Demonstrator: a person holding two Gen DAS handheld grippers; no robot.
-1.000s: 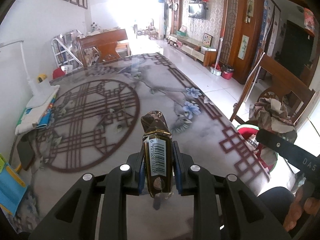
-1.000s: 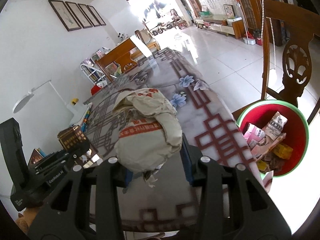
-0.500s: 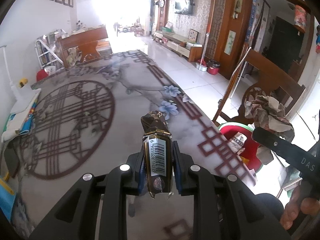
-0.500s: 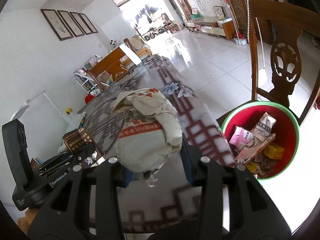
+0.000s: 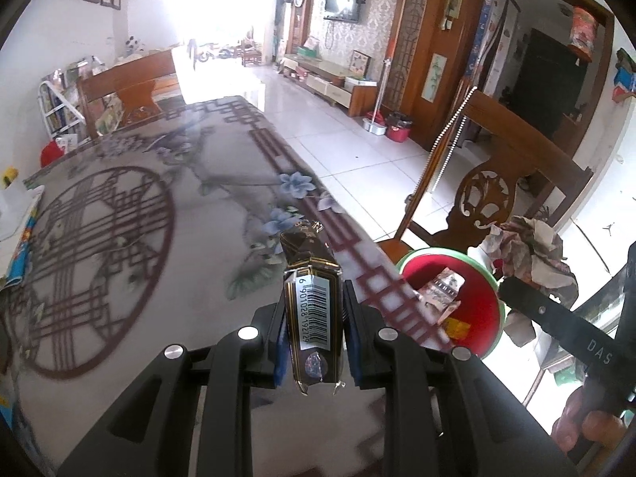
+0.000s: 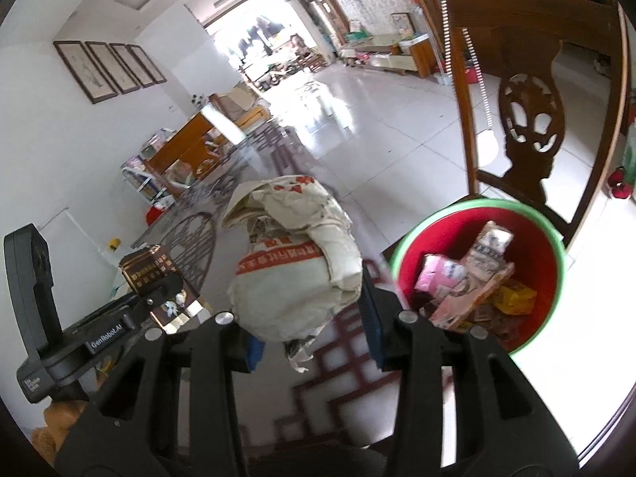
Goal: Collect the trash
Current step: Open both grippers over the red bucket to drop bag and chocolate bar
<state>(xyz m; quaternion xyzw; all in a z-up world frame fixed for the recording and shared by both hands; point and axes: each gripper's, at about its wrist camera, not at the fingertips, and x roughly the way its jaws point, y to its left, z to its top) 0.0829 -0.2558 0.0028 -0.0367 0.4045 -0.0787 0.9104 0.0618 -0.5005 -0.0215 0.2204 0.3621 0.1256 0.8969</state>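
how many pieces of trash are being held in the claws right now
2. A dark brown barcoded cigarette pack is clamped in the left claw. A crumpled cream paper bag with red print sits in the right claw, beside the red green-rimmed basin.

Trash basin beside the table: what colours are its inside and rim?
Red inside, green rim, clearest in the right wrist view: basin.

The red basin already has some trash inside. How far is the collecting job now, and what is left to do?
Done: the red basin beside the table already holds several wrappers. In hand: the left gripper is clamped on a dark cigarette pack, and the right gripper on a crumpled paper bundle; neither is over the basin yet. Left: carry both across and drop them in.
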